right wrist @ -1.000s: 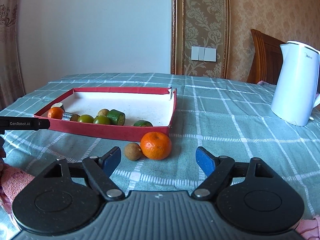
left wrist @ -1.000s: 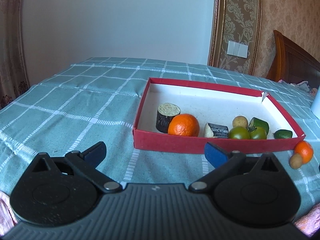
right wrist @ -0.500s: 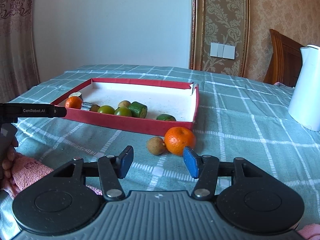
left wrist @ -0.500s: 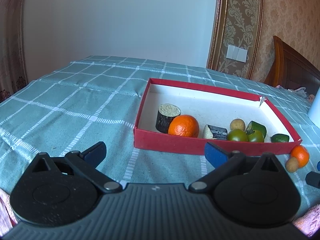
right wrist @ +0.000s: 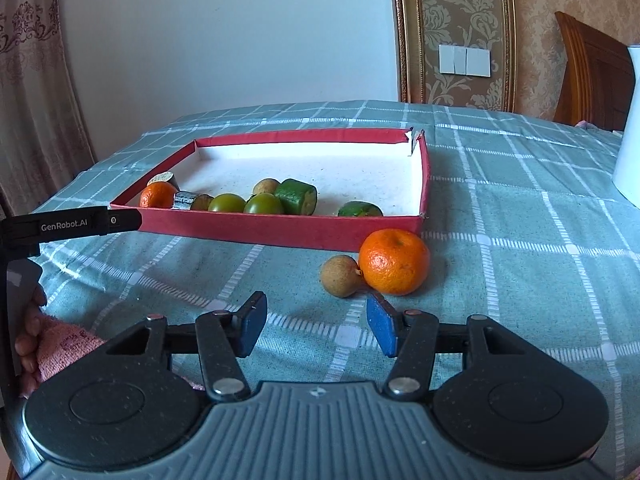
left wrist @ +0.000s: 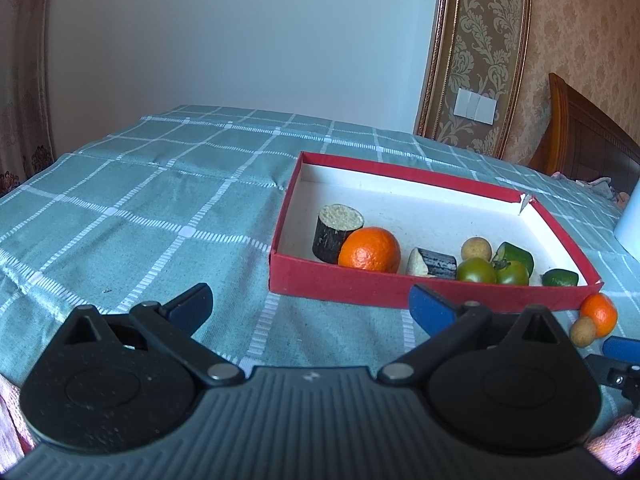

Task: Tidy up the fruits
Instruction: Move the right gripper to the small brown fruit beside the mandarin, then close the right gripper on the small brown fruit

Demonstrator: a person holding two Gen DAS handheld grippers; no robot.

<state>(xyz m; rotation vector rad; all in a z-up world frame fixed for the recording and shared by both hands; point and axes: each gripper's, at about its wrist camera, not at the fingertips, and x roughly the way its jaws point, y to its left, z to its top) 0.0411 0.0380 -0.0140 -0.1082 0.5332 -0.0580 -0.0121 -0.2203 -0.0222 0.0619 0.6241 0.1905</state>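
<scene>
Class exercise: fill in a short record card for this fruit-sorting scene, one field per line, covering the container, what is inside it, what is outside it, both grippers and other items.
container: red box, white inside, on checked tablecloth
inside: orange, two green tomatoes, dark cut pieces, green pieces
outside: orange and small brown fruit, side by side near the box corner
left gripper: open, empty
right gripper: open, empty, short of the loose fruit
other: white kettle

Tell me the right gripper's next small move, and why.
Probably ease the right gripper forward so its jaws straddle the small brown fruit. That fruit and the orange beside it lie on the tablecloth outside the red box, and the jaws, having just narrowed, stand open and empty just short of them.
</scene>
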